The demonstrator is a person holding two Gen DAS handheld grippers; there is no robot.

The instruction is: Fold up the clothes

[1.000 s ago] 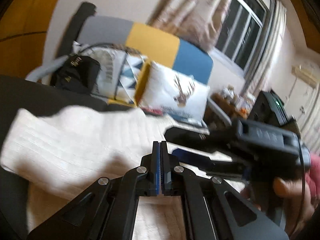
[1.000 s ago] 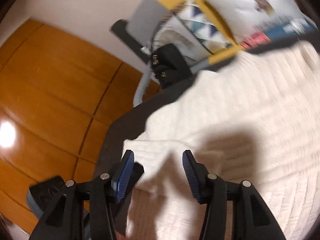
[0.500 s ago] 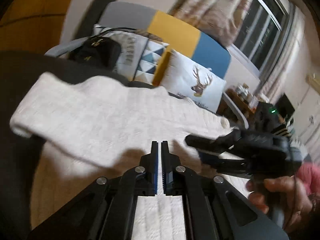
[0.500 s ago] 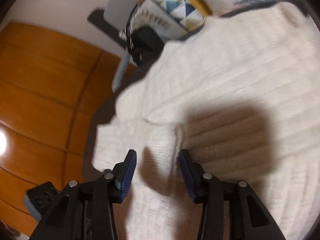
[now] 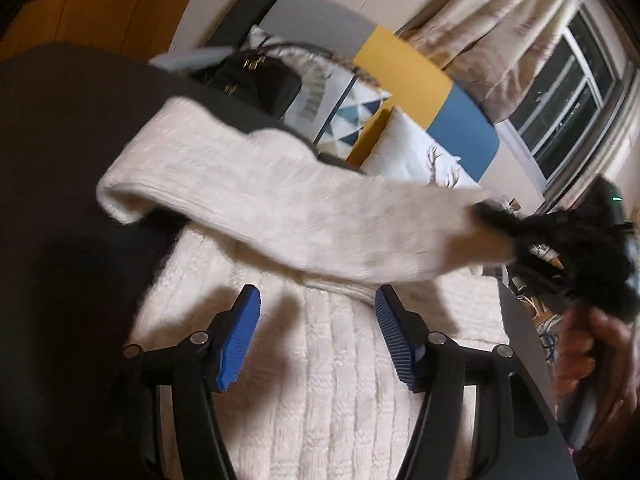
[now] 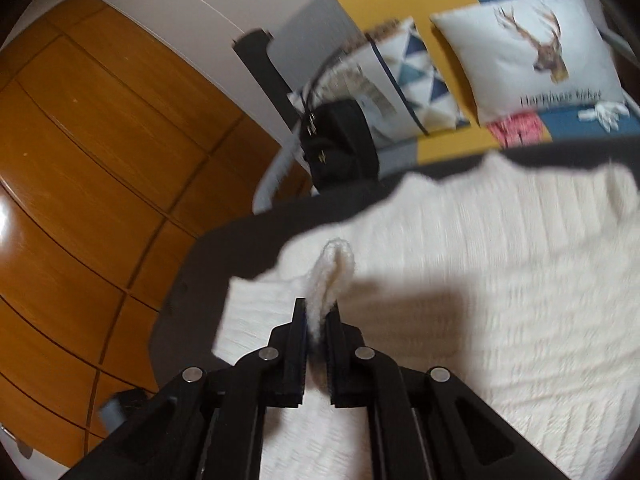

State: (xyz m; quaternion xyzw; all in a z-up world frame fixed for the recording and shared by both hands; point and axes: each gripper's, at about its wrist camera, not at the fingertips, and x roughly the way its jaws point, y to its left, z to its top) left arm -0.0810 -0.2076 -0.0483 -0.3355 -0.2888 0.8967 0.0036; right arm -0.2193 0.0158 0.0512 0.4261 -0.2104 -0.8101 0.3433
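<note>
A cream knit sweater [image 5: 332, 392] lies spread on a dark table [image 5: 60, 240]. One sleeve [image 5: 280, 208] is lifted and stretched across the left wrist view, from its cuff at the left to my right gripper [image 5: 492, 216] at the right. In the right wrist view, my right gripper [image 6: 317, 312] is closing, its pads pinching a raised fold of the sleeve [image 6: 334, 268]. My left gripper [image 5: 318, 320] hovers over the sweater's body. Its jaws are opening, and nothing is pinched between the blue pads [image 5: 240, 336].
A sofa behind the table carries a deer pillow [image 6: 528, 52], a triangle-pattern pillow [image 6: 412, 68] and a black bag [image 6: 340, 140]. Orange wooden panels [image 6: 100, 140] stand at the left. A window [image 5: 568, 92] with curtains is at the right. A hand [image 5: 592, 352] holds the right gripper.
My left gripper went from shut to open and moved lower over the sweater. My right gripper shut on a fold of the sleeve and lifted it, pulling the sleeve across.
</note>
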